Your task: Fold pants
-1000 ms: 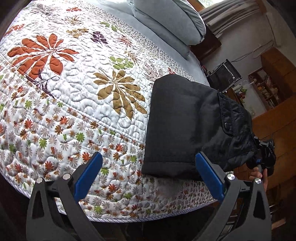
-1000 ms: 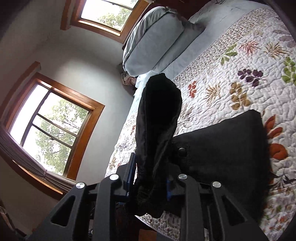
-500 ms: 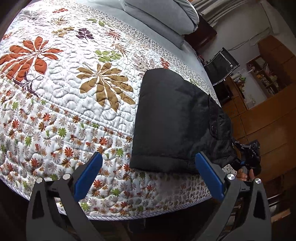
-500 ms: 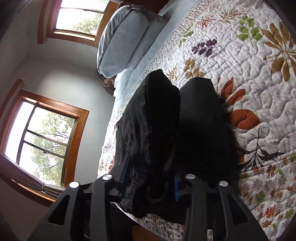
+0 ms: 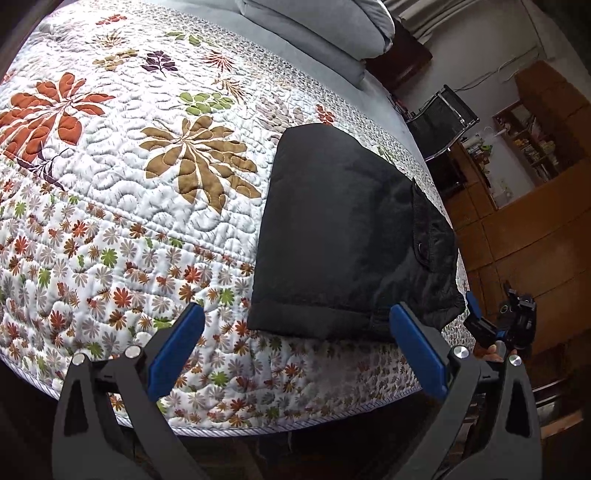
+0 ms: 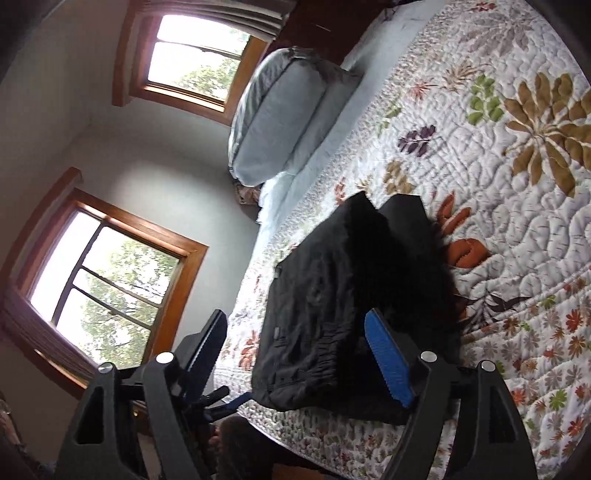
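The black pants lie folded in a compact rectangle on the floral quilt, near the bed's front edge. My left gripper is open and empty, held just in front of the bed edge below the pants. In the right wrist view the pants lie flat with the waistband toward me. My right gripper is open, its jaws spread on either side of the waistband end, holding nothing. It also shows in the left wrist view beside the pants' right corner.
Grey pillows lie at the head of the bed. A black chair and wooden cabinets stand beyond the far side. Two wooden-framed windows are in the wall.
My right gripper has opened and let go of the pants' waistband end, which now lies flat on the fold. My left gripper stayed open and pulled back slightly.
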Available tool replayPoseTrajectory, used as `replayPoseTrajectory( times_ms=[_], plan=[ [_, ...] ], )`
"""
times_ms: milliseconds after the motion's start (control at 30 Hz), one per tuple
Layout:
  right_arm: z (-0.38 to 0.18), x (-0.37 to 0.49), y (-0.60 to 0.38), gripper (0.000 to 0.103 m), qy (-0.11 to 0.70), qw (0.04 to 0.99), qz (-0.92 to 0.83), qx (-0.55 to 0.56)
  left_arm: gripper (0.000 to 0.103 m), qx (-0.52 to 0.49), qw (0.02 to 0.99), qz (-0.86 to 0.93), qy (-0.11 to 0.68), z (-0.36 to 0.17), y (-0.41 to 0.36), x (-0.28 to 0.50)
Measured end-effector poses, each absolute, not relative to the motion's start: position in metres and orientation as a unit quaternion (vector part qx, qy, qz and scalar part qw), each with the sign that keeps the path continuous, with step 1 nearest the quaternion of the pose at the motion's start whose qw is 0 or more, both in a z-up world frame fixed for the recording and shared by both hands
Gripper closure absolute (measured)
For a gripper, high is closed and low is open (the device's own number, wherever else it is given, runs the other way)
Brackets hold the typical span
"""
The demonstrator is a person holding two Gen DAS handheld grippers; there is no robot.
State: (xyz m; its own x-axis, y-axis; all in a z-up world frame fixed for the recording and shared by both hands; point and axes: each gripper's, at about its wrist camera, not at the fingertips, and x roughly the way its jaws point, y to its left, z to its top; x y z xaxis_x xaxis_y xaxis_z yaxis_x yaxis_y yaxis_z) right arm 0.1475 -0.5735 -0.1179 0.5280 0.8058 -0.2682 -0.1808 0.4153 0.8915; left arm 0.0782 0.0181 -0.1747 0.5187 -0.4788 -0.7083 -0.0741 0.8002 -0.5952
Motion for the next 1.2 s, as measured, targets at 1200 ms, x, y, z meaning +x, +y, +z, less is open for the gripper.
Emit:
replayPoseTrajectory(
  times_ms=[1200],
  plan=[
    [-0.13, 0.155, -0.571, 0.008, 0.454, 0.783, 0.251, 0.344, 0.003, -0.315, 0.711, -0.204, 0.594, -0.222, 0.033, 0.153]
  ],
)
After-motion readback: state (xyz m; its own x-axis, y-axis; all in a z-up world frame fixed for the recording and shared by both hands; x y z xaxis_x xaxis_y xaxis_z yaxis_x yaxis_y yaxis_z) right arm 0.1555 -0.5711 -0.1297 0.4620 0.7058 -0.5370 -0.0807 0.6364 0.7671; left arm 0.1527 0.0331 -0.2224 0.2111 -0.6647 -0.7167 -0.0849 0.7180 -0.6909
